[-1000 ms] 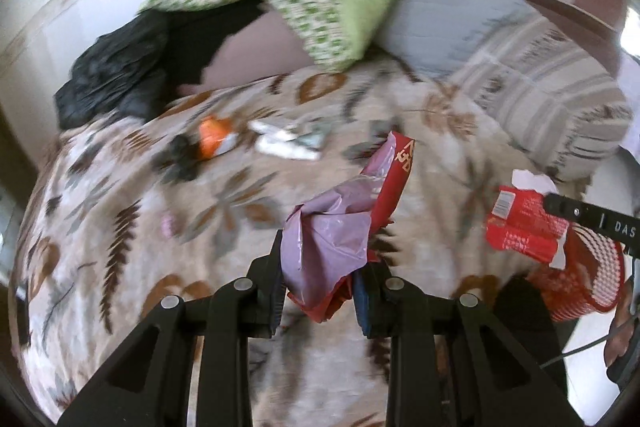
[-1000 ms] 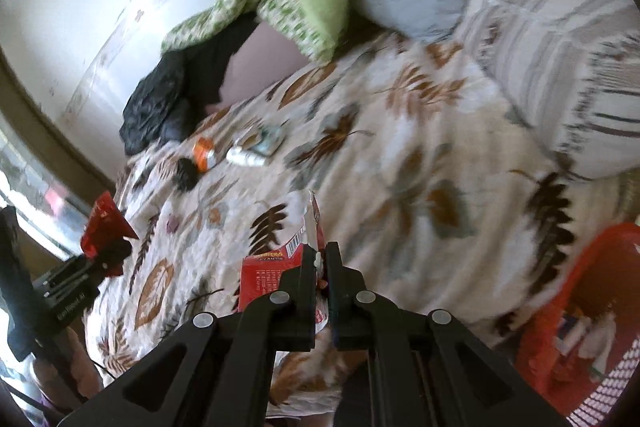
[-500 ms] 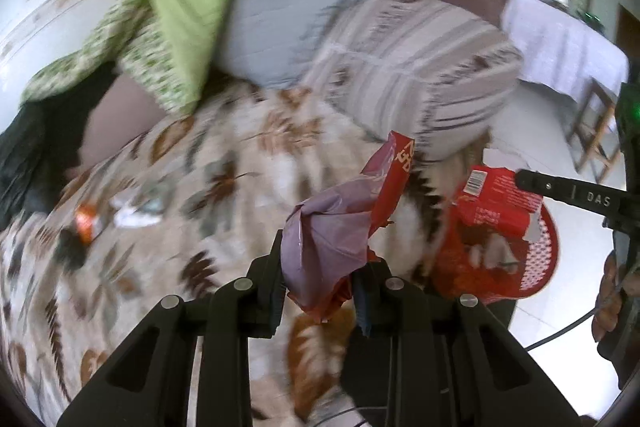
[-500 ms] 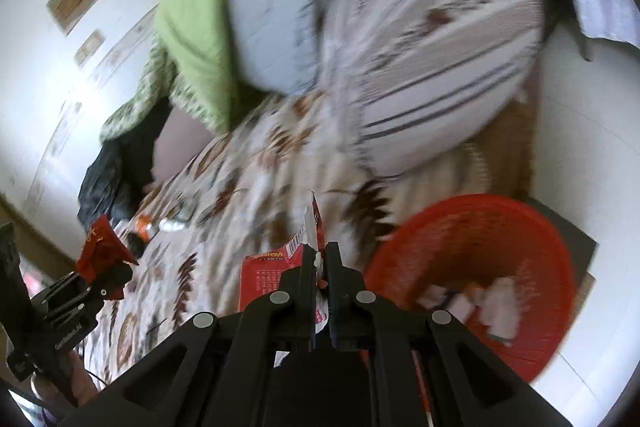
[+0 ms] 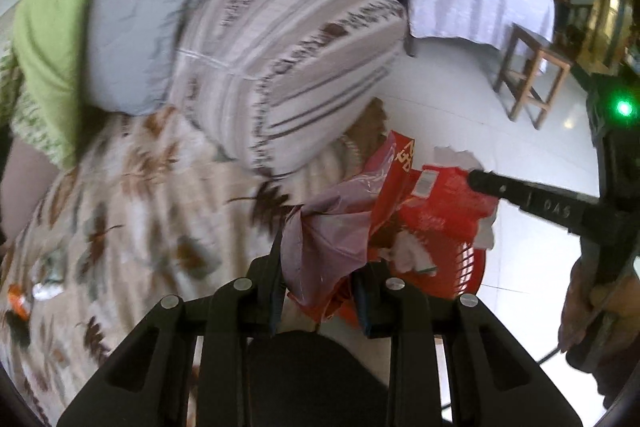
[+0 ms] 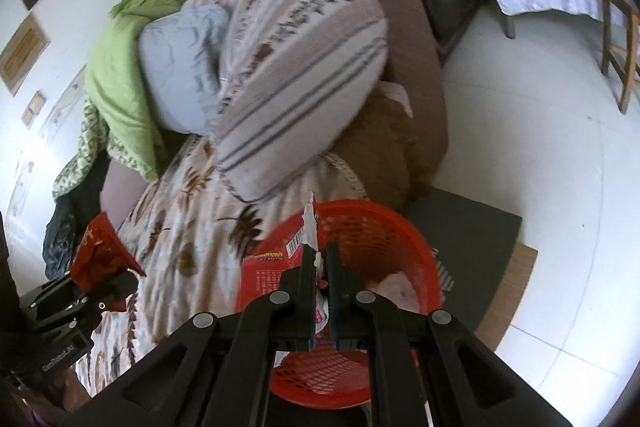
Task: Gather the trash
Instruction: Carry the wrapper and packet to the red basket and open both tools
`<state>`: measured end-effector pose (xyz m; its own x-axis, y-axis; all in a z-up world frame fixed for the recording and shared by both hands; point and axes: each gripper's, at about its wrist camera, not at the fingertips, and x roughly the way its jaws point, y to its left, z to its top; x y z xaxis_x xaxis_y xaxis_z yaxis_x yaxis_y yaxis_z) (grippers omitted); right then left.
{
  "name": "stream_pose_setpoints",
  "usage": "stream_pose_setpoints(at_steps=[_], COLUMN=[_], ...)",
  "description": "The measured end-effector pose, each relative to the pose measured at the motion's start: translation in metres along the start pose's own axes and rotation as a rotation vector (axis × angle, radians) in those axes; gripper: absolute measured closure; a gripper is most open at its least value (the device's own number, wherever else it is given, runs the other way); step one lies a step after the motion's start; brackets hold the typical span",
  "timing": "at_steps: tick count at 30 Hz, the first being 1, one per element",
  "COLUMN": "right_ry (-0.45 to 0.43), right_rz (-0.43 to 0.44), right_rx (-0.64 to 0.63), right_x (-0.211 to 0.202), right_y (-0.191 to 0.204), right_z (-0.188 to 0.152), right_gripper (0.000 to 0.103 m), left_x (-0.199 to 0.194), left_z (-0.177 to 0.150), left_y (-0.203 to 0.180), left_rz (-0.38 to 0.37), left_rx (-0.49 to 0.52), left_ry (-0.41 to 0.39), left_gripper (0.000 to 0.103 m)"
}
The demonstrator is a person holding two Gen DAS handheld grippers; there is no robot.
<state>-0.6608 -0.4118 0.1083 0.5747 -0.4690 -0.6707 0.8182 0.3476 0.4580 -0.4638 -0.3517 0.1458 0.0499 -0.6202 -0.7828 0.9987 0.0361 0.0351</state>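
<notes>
Taking the red basket (image 6: 384, 227) on the white floor as the landmark, the bed with its leaf-print cover (image 6: 180, 227) lies to its left, and the striped pillow (image 6: 296, 75) sits on that bed up and left of the basket, with a pale blue pillow (image 6: 180, 67) and a green blanket (image 6: 116, 75) further left.

Left of the basket, over the bed's edge, the left gripper (image 5: 318, 291) pinches a crumpled red-and-purple snack bag (image 5: 332, 239); its fingers (image 5: 267, 283) are pressed against the bag's sides, and the bag's red top stands up above them. In the right wrist view this same gripper appears at the far left, well left of the basket, with the red bag sticking up from it.

Directly over the basket's near-left rim, the right gripper (image 6: 320, 263) nips a torn red packet (image 6: 272, 271) with a barcode; its fingers are pressed together on the packet's edge. The basket holds some pale scraps (image 6: 400, 287) on its right side. It stands on a dark mat (image 6: 472, 251), which reaches right of it. Far right of the basket stand a wooden stool (image 5: 532, 79) and a table under a white cloth (image 5: 476, 3).
</notes>
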Motion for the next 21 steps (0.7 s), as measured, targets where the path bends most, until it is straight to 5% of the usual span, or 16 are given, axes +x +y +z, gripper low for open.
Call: stream_pose_setpoints(at_steps=[2,6,8,10,21], right_ry=[0.010,0.038,0.055,0.054,0.023], right_rz=[-0.003,-0.011,-0.023,-0.039,-0.052], right_rx=[0.014,0.039,0.041,0.040,0.000], right_x=[0.005,0.020,0.029,0.033,0.030], right_y=[-0.006,-0.018,-0.021,-0.020,0.001], right_z=[-0.002,-0.007,-0.009,-0.010,-0.003], right_gripper=[0.098,0.095,0.079,0.039,0.038], left_x=[0.017,0.042,0.045,0.043,0.005], left_z=[0.004,0.006,0.004,0.002,-0.022], left_y=[-0.008,-0.011,-0.010,-0.007,0.041], left_rz=[-0.014,-0.028,-0.025,-0.024,0.109], left_rx=[0.005,0.007,0.001,-0.005,-0.089], left_ry=[0.025,0.060,0.059,0.062,0.026], left_gripper=[0.073,0.039,0.038,0.035,0.028])
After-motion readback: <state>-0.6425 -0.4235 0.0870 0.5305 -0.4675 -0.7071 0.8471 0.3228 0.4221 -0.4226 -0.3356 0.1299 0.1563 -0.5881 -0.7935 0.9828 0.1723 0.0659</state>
